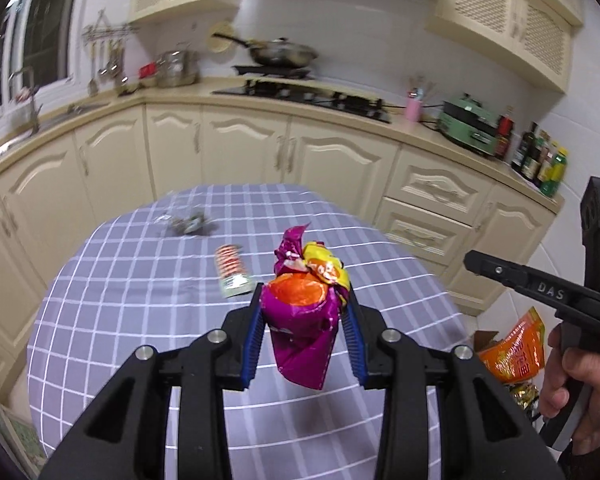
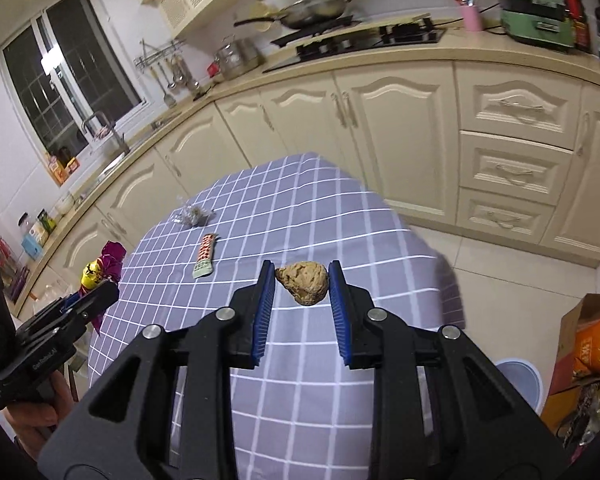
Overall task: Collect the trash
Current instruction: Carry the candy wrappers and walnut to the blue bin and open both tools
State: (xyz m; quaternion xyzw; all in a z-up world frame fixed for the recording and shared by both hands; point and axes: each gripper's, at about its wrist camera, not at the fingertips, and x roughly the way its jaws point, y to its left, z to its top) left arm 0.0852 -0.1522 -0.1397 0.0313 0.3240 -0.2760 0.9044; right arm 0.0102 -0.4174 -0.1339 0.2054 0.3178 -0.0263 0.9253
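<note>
Left tool (image 1: pixel 303 300) pinches a purple wrapper (image 1: pixel 300 320); right tool (image 2: pixel 302 304) pinches a brown crumpled lump (image 2: pixel 303 282), striped wrapper (image 2: pixel 205 256) at its eleven o'clock on the worktop (image 2: pixel 300 380).

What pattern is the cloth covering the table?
Lilac-grey cloth with a white grid check, clearest in the right wrist view.

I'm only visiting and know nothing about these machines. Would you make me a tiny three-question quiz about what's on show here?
1. True or false: the left tongs are shut on a purple and yellow snack wrapper.
2. What lies between the pads of the right tongs?
A. brown crumpled lump
B. spoon
C. bottle
3. Fill in: the striped wrapper lies on the checked ____.

Key: 1 true; 2 A; 3 tablecloth.
</note>
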